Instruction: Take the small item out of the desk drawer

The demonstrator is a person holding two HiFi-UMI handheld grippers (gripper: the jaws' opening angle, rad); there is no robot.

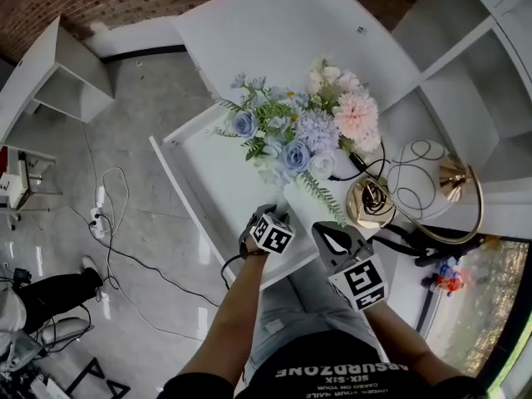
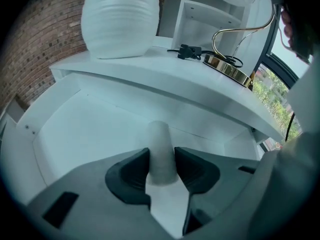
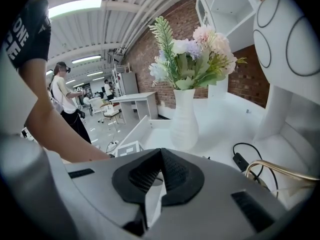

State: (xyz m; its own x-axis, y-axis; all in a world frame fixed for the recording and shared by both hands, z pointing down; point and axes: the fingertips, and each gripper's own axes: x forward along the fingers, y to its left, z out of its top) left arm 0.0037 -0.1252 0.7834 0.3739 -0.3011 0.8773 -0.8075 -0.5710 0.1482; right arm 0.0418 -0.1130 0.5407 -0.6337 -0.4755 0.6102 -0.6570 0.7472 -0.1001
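My left gripper [image 2: 161, 166] has its fingers [image 2: 131, 171] pressed on both sides of the small item [image 2: 161, 146], a pale stubby cylinder. Its long axis runs along the fingers, with the far end pointing at the back wall of the open drawer [image 2: 75, 129]. The item is inside that drawer, lower than the vase [image 2: 120, 19] on the counter [image 2: 165, 76]. My right gripper [image 3: 160, 176] faces the vase, its fingers closed on nothing.

Left tool [image 2: 161, 160] clamps pale cylinder [image 2: 160, 138] inside drawer [image 2: 75, 129].
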